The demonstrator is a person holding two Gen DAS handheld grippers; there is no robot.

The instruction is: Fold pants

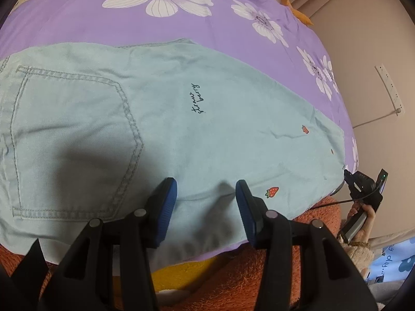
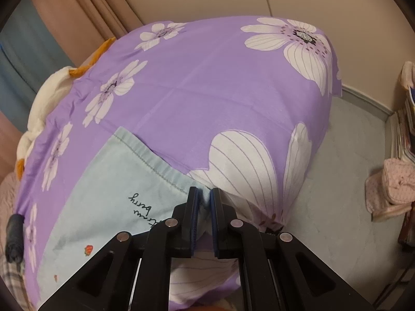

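Pale blue denim pants (image 1: 181, 129) lie flat, long axis crosswise on the purple floral bed (image 1: 77, 20). Left tool (image 1: 206, 207) is half-open astride the fabric; right tool (image 2: 204, 207) pinches the hem.

The pale blue denim pants (image 1: 181, 129) are cut off at the left wrist view's left edge. The hem corner (image 2: 205, 202) is hidden between the right gripper's fingers (image 2: 193, 212) — its pinched extent cannot be judged.
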